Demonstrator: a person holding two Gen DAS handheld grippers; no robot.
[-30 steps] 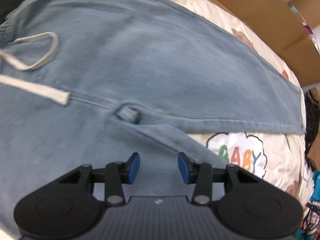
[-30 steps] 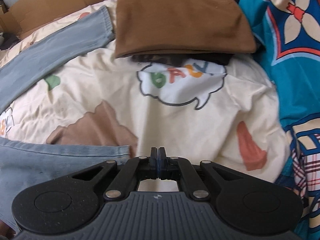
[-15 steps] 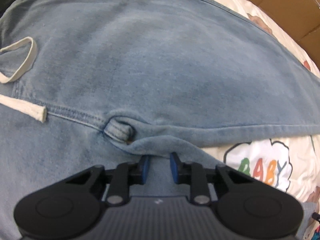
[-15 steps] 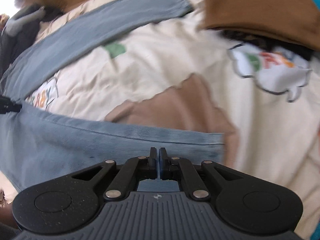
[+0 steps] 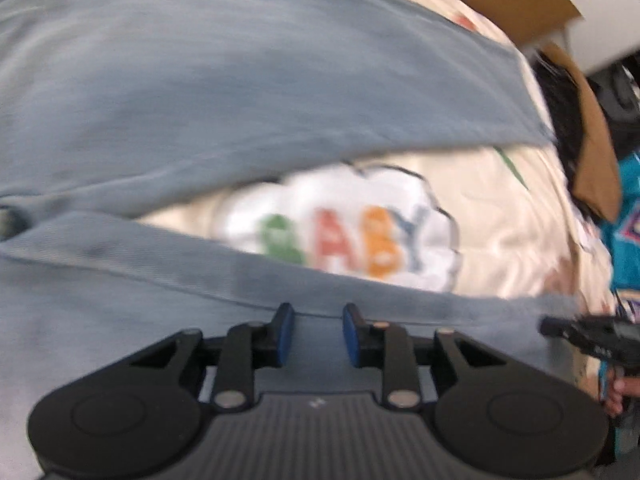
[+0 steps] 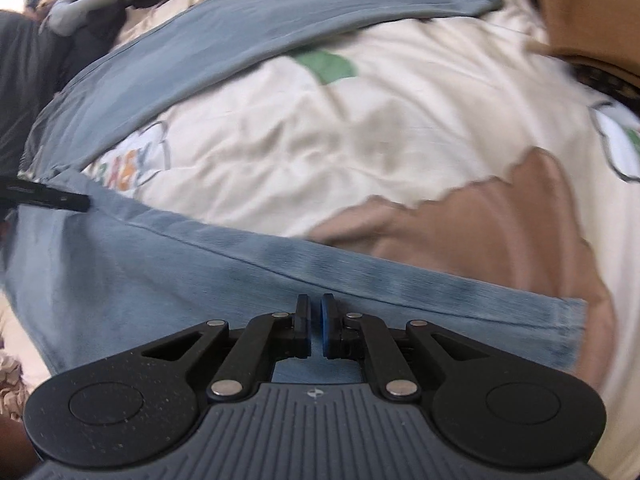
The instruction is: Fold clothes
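Both grippers have slid along the blue jeans (image 5: 168, 80) since a second ago, away from the white string at the waist and the brown folded pile, toward the near leg; the left gripper (image 5: 313, 334) now sits over the inner edge of that leg, just below the "BABY" cloud (image 5: 352, 236) on the cream sheet (image 6: 320, 128); its blue pads had been closing and have just opened a little again, with a small gap between them, and only flat jeans cloth lies under that gap, not pinched; the right gripper (image 6: 315, 328) is over the same leg, nearer its hem (image 6: 568, 328); its pads are almost together and nothing is caught between them; the jeans lie spread on the sheet with both legs apart in a V; the brown folded clothes (image 6: 588, 8) sit at the far corner.
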